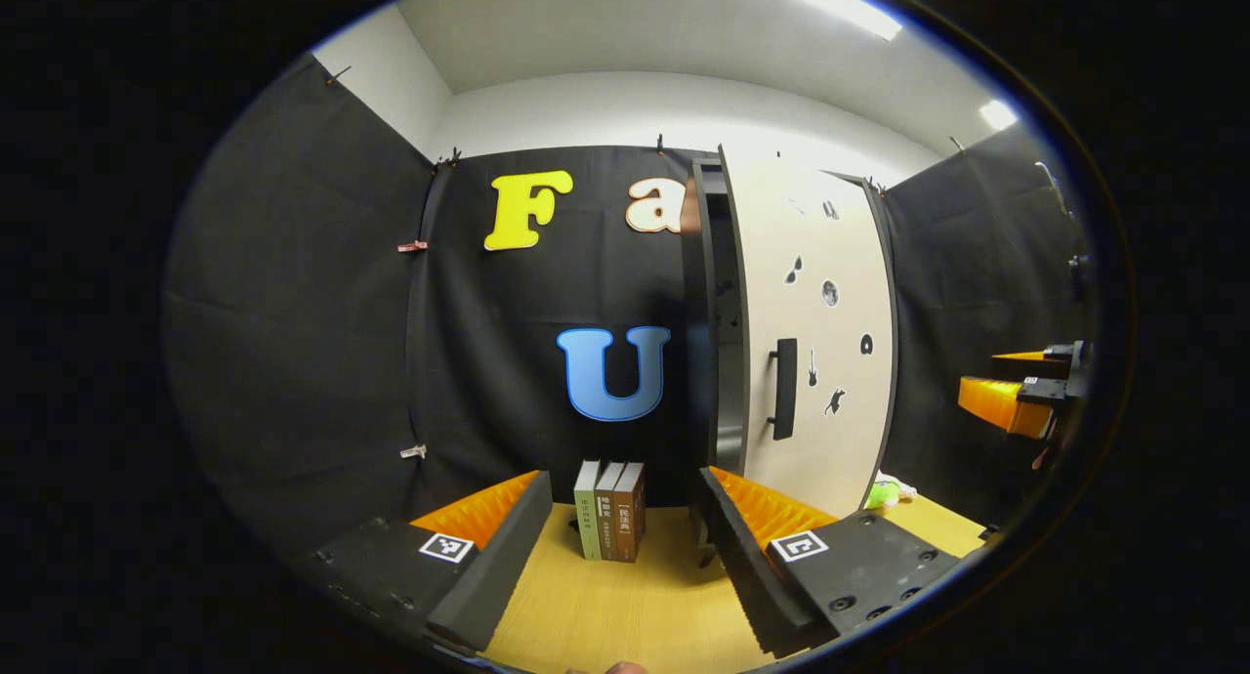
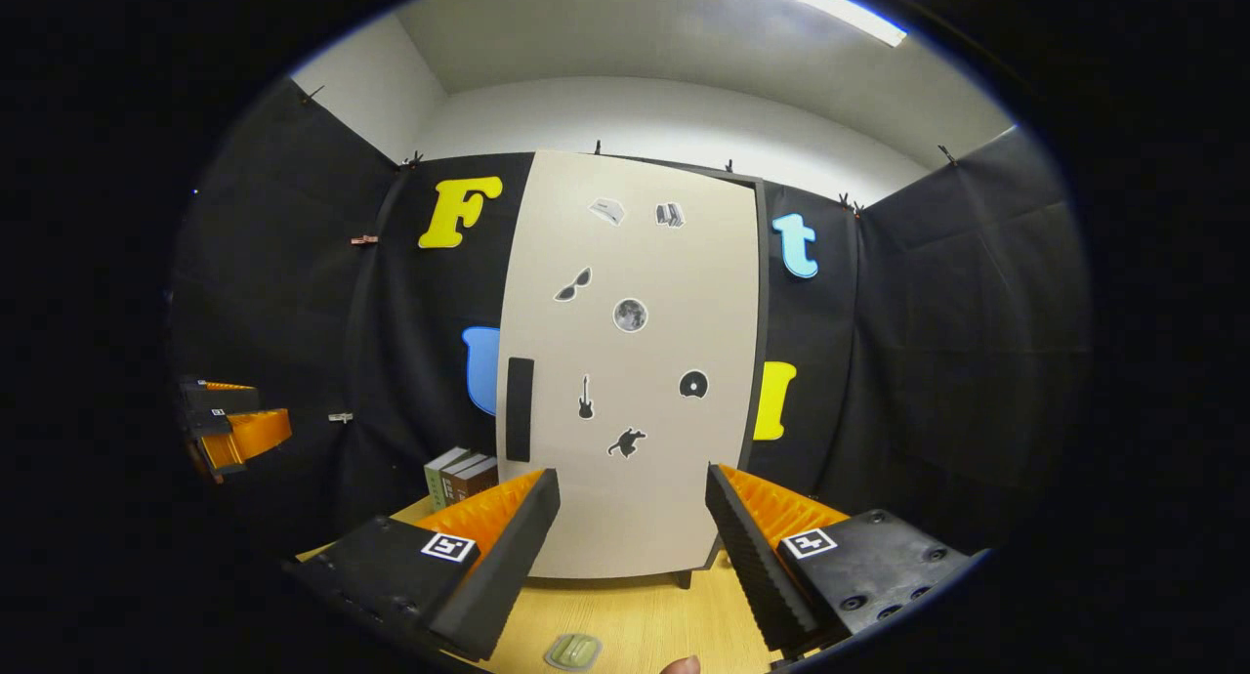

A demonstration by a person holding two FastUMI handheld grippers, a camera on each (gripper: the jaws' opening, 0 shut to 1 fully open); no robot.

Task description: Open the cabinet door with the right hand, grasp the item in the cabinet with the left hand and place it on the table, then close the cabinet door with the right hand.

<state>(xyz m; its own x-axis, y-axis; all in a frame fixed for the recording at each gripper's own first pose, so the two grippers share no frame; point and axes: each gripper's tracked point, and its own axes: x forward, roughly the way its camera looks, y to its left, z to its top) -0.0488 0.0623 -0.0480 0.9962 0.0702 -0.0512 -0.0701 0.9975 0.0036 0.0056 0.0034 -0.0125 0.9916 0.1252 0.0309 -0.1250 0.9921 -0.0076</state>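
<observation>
- Between our left gripper (image 1: pixel 625 547) fingers, spread wide with nothing in them, we see bare wooden worktop (image 1: pixel 635 615) and, straight ahead, three books (image 1: pixel 611 524) standing upright side by side near the black cloth wall.
- Just right of the books in the left gripper view stands the tall cabinet (image 1: pixel 705 313), its pale door (image 1: pixel 825 361) seen at an angle with a dark gap along the handle-side edge; we cannot tell how far it stands open.
- On that door a dark vertical handle (image 1: pixel 784 389) sits near the gap, with small black stickers scattered to its right.
- Whatever item the cabinet holds, we cannot make it out; the gap is too dark.
- By the cabinet's far foot a small yellow-green thing (image 1: pixel 884 495) lies on the worktop, too small to name.
- Far to the right in this view our right gripper (image 1: pixel 1016 396) hangs in the air, well apart from the door.
- Ahead of our right gripper's (image 2: pixel 635 547) fingers, also wide and empty, the door (image 2: pixel 630 361) faces us squarely, the handle (image 2: pixel 520 408) near its left edge, untouched.
- Low on the worktop (image 2: pixel 645 625) between those fingers lies a small greenish pad (image 2: pixel 574 651).
- Left of the door we see the books (image 2: pixel 461 477), and farther left the left gripper (image 2: pixel 229 430) in the air.
</observation>
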